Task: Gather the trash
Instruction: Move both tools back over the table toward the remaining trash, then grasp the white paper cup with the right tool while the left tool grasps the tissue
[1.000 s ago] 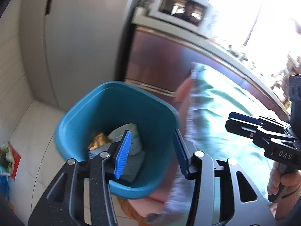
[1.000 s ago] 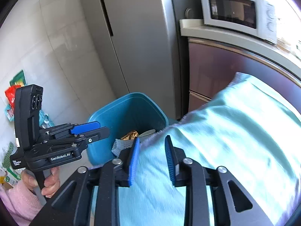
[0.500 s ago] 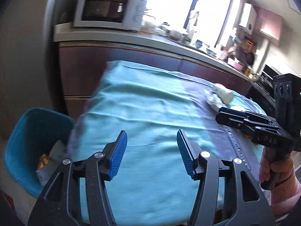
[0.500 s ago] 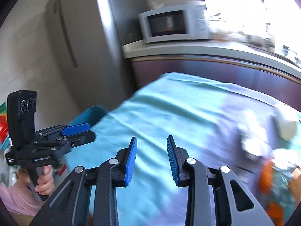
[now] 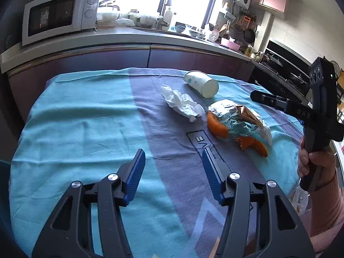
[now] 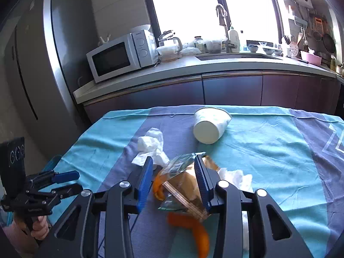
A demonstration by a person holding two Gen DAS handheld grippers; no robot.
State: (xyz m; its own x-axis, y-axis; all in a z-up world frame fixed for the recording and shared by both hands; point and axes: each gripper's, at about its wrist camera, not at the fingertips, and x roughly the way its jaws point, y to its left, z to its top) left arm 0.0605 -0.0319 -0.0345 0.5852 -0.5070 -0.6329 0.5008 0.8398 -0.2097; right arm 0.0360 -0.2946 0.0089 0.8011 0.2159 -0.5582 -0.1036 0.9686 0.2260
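Observation:
On the teal and purple tablecloth point(image 5: 75, 118) lie a tipped white paper cup point(image 5: 201, 83) point(image 6: 211, 126), a crumpled tissue point(image 5: 182, 103) point(image 6: 151, 144), a foil snack wrapper point(image 5: 234, 116) point(image 6: 182, 185) and pieces of orange peel point(image 5: 217, 125) point(image 6: 193, 230). My left gripper point(image 5: 173, 157) point(image 6: 73, 180) hovers open over bare cloth, short of the trash. Above the wrapper, my right gripper point(image 6: 173, 161) point(image 5: 255, 96) has its jaws opening. The wrapper shows in the gap between them, and the pads do not press on it.
Behind the table runs a kitchen counter with a microwave point(image 6: 122, 56) point(image 5: 58, 15), a kettle and a sink. A grey fridge point(image 6: 43, 64) stands at the left. The blue bin's rim point(image 6: 53, 160) peeks past the table's left edge. A second tissue point(image 6: 236, 176) lies right of the wrapper.
Both grippers swung away from the blue bin beside the fridge and now face the table's trash. The right jaws stand wider than before; the left widened slightly.

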